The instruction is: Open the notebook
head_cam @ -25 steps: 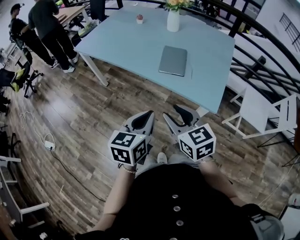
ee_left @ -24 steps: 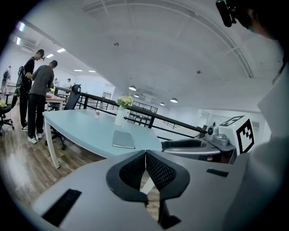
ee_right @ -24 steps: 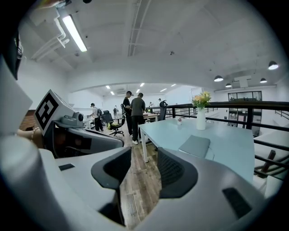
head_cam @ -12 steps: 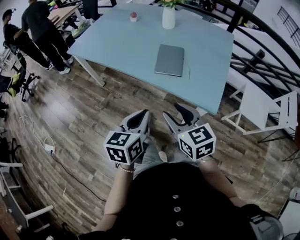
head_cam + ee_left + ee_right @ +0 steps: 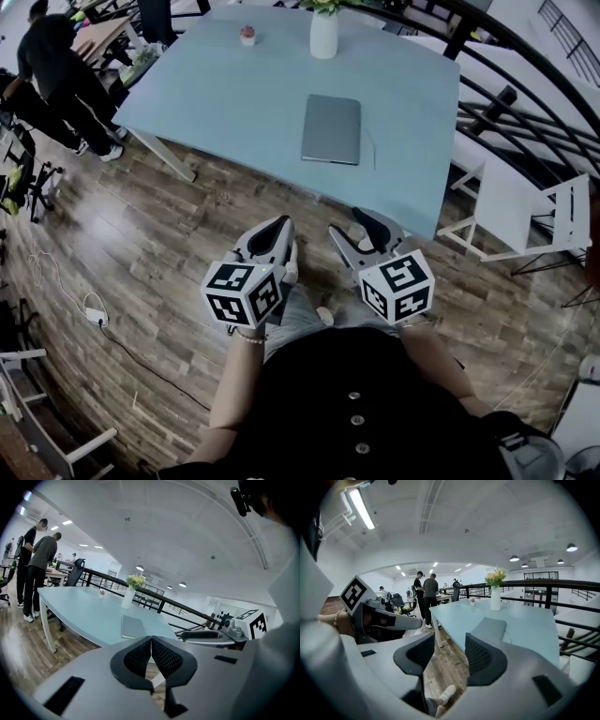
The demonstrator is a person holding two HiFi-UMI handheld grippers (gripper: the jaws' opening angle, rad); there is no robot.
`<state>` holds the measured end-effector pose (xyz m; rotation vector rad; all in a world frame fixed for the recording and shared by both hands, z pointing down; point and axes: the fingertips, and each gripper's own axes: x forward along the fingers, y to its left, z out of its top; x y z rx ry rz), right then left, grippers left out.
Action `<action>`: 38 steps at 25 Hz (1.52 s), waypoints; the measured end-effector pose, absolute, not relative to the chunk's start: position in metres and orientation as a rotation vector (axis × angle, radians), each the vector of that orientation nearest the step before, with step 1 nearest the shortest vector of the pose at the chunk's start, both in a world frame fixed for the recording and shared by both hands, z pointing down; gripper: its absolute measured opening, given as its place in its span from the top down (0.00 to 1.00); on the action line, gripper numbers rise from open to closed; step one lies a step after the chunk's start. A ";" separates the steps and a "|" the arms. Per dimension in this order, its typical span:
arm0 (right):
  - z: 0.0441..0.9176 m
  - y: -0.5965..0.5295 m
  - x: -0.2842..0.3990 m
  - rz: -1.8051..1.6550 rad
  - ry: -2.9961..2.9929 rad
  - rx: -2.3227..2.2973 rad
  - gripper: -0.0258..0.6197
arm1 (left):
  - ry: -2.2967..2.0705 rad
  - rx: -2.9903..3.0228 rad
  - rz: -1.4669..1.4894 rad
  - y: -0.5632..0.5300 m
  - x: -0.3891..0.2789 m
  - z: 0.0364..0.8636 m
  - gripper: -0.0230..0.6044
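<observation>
On the pale blue table (image 5: 216,103), the grey notebook (image 5: 331,129) lies flat and closed, a white vase (image 5: 323,33) behind it. Short of the table, over the wood floor (image 5: 141,253): left gripper (image 5: 279,225), jaws together, empty; right gripper (image 5: 354,228), jaws wide, just opening, nothing between them.

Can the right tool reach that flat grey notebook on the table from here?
Probably not yet: the right tool, its empty jaws just opened, hangs over the wooden floor short of the pale blue table. Nothing blocks the way to the flat grey notebook.
</observation>
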<state>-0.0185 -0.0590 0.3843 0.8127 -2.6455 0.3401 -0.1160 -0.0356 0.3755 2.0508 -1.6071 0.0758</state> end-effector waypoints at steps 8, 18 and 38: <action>0.403 -0.113 -0.050 0.360 -2.591 0.878 0.66 | -1.526 2.078 0.077 -0.096 -0.151 0.388 0.93; 0.421 -0.200 -0.083 0.381 -2.460 0.967 0.66 | -1.385 2.134 0.081 -0.181 -0.186 0.392 0.93; 0.433 -0.298 -0.146 0.312 -2.329 1.034 0.66 | -1.176 2.183 0.165 -0.278 -0.242 0.428 0.93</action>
